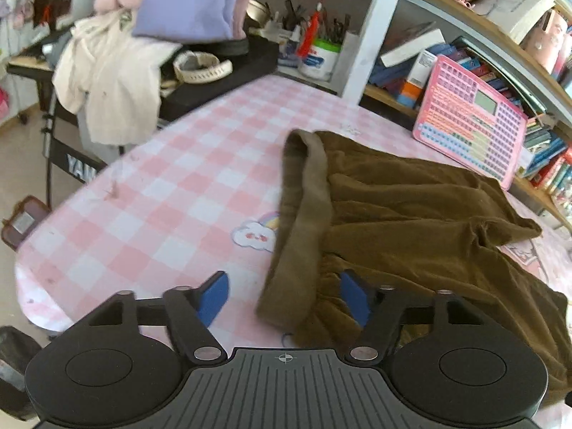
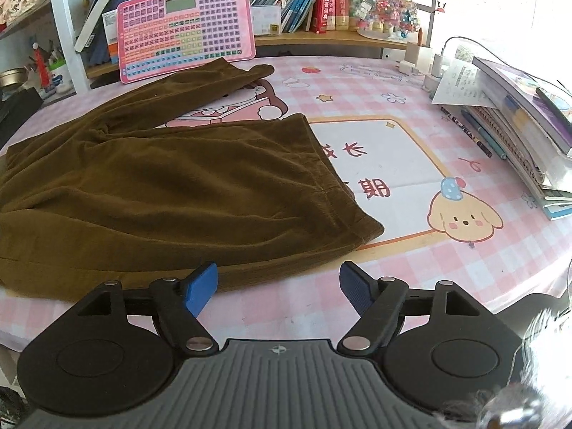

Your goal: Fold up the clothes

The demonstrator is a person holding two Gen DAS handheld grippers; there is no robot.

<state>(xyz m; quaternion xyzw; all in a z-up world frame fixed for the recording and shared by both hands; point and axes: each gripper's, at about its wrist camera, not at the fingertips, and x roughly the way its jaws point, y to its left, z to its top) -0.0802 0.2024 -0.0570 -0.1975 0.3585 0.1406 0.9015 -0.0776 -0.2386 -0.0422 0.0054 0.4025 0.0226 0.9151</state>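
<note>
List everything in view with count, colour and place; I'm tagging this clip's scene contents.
brown trousers: one, olive-brown, spread flat on the table, legs toward the shelves.
tablecloth: one, pink-and-white check with cartoon prints, covering the table.
pink learning tablet: one, pink, propped against the shelf at the table's back edge.
book stack: one pile, mixed colours, table's right side.
shelf books: many, mostly blue and red, on the shelf behind.
heaped clothes: several, cream, pink, lilac, left of the table.
left gripper: one, black with blue pads, open over the waistband.
right gripper: one, same colours, open at the trousers' near edge.

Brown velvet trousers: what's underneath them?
The brown velvet trousers lie on the pink checked cartoon tablecloth; a cartoon figure shows between the legs. Anything beneath is covered.
</note>
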